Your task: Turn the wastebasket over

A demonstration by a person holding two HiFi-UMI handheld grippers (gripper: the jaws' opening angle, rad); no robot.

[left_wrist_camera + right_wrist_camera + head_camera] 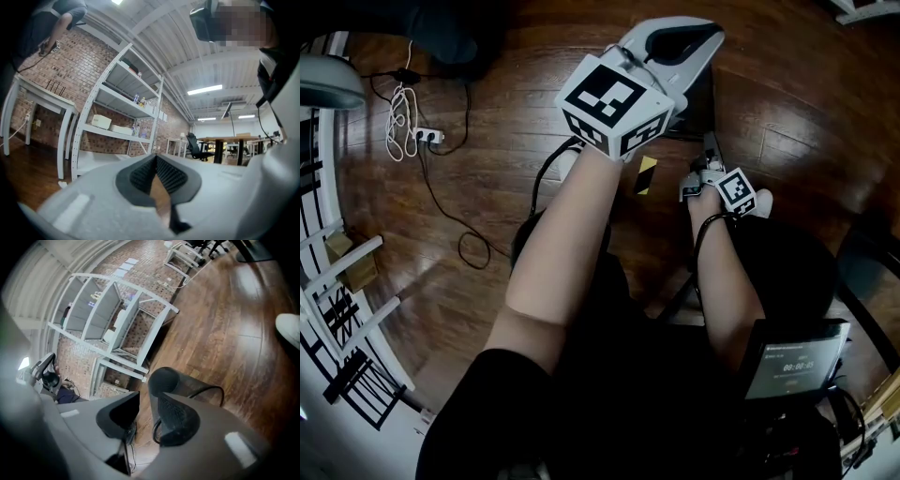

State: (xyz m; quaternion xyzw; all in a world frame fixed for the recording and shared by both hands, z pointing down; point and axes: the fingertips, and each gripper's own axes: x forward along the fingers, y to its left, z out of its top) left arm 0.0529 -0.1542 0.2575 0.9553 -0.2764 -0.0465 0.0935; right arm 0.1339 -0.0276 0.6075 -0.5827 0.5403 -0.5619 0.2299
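The wastebasket [165, 378] is black mesh with a wire rim. It lies on the wood floor just beyond my right gripper [146, 397]. That gripper's jaws stand apart, with only floor and a cable showing between them. In the head view the basket is the dark shape [701, 103] past the right gripper [705, 169], and it is partly hidden by my raised left gripper [698, 47]. The left gripper [156, 157] is held high and level. Its pads meet at the tip with nothing between them.
White shelving [117, 324] stands against the brick wall beyond the basket, and also shows in the left gripper view [117, 108]. A power strip with cables [422, 136] lies at the left. A strip of yellow-black tape [645, 175] marks the floor. A white shoe [290, 329] is at the right.
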